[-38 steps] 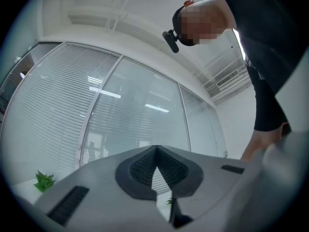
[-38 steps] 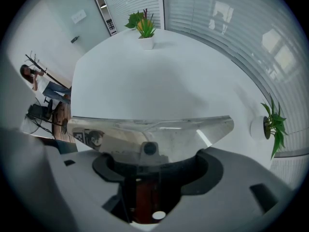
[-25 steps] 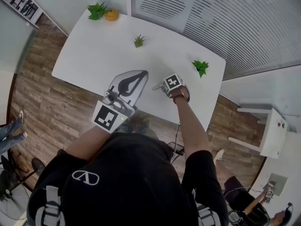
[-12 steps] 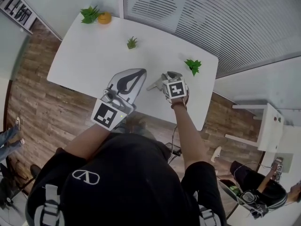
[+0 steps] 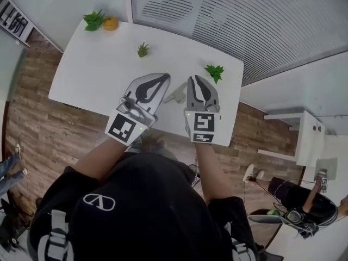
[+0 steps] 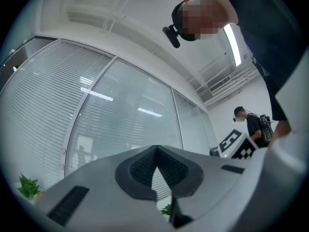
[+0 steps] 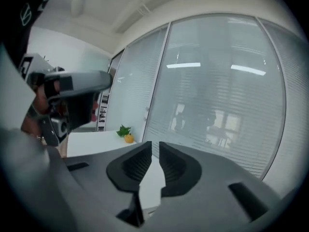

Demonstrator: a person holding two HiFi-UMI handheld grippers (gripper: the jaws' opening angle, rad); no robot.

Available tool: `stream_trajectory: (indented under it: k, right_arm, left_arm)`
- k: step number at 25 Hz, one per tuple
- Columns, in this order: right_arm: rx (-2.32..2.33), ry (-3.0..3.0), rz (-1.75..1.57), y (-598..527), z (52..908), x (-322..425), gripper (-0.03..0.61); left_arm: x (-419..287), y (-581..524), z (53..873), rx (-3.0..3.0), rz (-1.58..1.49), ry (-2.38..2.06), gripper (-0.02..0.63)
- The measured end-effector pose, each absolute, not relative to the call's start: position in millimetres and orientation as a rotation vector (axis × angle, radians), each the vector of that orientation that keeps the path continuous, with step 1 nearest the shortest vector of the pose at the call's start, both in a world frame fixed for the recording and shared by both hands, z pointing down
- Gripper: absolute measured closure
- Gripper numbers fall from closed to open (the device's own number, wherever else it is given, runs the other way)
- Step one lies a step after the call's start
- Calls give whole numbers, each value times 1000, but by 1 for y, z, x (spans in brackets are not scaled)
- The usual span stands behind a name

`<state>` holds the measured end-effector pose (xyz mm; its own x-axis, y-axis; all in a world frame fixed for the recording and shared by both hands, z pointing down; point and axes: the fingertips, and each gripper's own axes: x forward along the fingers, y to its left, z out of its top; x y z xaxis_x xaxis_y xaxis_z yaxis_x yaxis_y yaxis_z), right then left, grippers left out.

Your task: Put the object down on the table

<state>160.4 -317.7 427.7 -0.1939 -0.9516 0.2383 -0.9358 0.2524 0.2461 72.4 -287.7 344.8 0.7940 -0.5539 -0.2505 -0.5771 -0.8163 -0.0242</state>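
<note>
Head view: White worktop (image 5: 98, 69) with both claws held over its near edge. The left claw (image 5: 164, 78) is on the left and the right claw (image 5: 197, 78) on the right, well apart. The object (image 5: 176, 95), small, pale grey and angular, lies on the worktop between them, clear of both. A leafy plant (image 5: 93, 19) with an orange fruit (image 5: 111, 24) touching it is at the far left corner. A small plant (image 5: 143, 50) is mid-worktop and a third plant (image 5: 215, 71) is near the right edge. Too small to tell whether any of them stands in a pot.

Left gripper view: The left claw (image 6: 155, 149) has its tips together with nothing between them. It points at a glass wall with blinds (image 6: 111, 110).

Right gripper view: The right claw (image 7: 155, 146) is closing, with a narrow slit left between the tips and only bare worktop (image 7: 96, 141) seen through it. It holds nothing. The plant (image 7: 123, 130) and fruit (image 7: 128, 138) are visible beyond it.
</note>
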Motion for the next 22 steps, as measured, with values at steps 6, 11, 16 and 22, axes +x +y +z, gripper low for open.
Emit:
stream_trajectory:
  k: [6,11,16,22]
  right_arm:
    - [1903,-2192,-293,-278,376,161,528]
    - [1986,-2200,-386,-261,355,160,529]
    - [2025,-2205,-506,-251,337,154,540]
    - [2033,-2201,-483,-251,340,156,545]
  left_arm:
    - [81,-285,341,-2888,367,861,609]
    - [87,-282,334,-2883,390,829,609]
    - [88,-278,331,-2882,400,816,609]
    - [86,-277,331,-2881,394,826,609]
